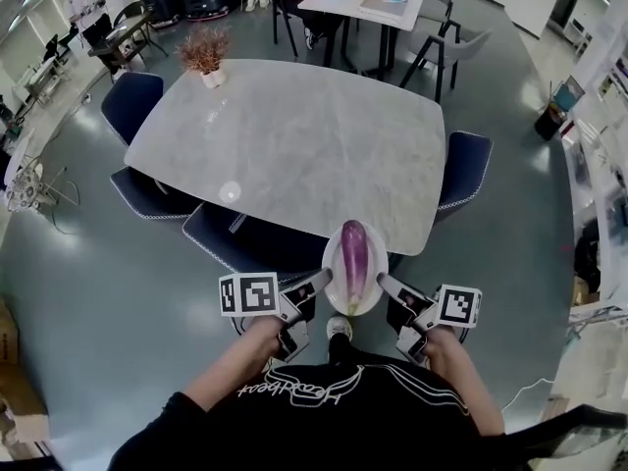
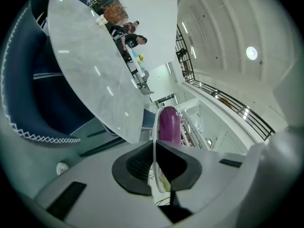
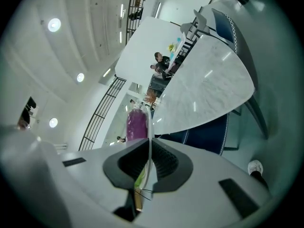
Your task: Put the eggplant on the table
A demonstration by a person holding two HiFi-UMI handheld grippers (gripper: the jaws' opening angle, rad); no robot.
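Now, head view: eggplant (image 1: pixel 353 255) lies on plate (image 1: pixel 328 263), long axis toward the surface (image 1: pixel 294 145) ahead, your left gripper (image 1: pixel 316 285) and right gripper (image 1: pixel 385 285) flanking equally. Left gripper view: fingers clenched on plate rim. Right gripper view: likewise, opposite rim.

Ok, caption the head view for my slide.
Left gripper and right gripper hold a plate bearing an eggplant before the table.
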